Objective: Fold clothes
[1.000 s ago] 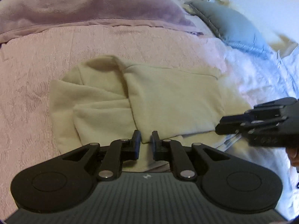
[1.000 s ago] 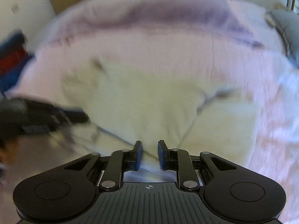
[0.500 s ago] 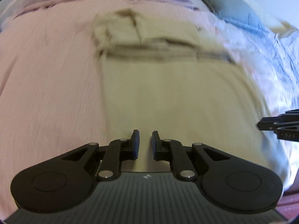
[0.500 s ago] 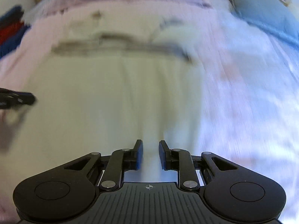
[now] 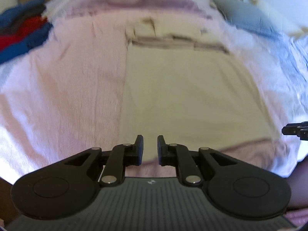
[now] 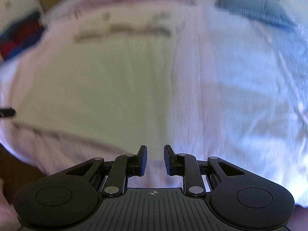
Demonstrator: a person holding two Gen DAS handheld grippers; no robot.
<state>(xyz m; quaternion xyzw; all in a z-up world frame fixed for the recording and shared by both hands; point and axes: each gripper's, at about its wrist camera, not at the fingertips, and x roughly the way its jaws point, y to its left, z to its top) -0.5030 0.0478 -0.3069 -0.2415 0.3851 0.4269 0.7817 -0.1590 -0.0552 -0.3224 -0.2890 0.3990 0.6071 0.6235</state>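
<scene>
I'm holding my left gripper [image 5: 149,147] over the near edge of the cream garment [image 5: 192,96], jaws parted with nothing between them; they have just been opening. My right gripper [image 6: 155,159] is sitting at the garment's [image 6: 92,88] near right corner, also released, gap showing only bedding behind it, and its jaws have been easing wider too.

The garment is lying flat on the pink bedspread [image 5: 77,88], long axis running away from me. Its left edge is running straight up the left view; its right edge is dropping down to just above my right jaws. The far end is looking bunched into folded layers, though blur is smearing it, so I cannot tell how many.

Open bedspread is lying on both sides: wide pink strip to the left, wide pale strip to the right. The bed's near edge is sitting just below the garment's hem. A red and blue pile [image 5: 21,36] is sitting well off at far left, a grey pillow [image 5: 248,17] at far right.
</scene>
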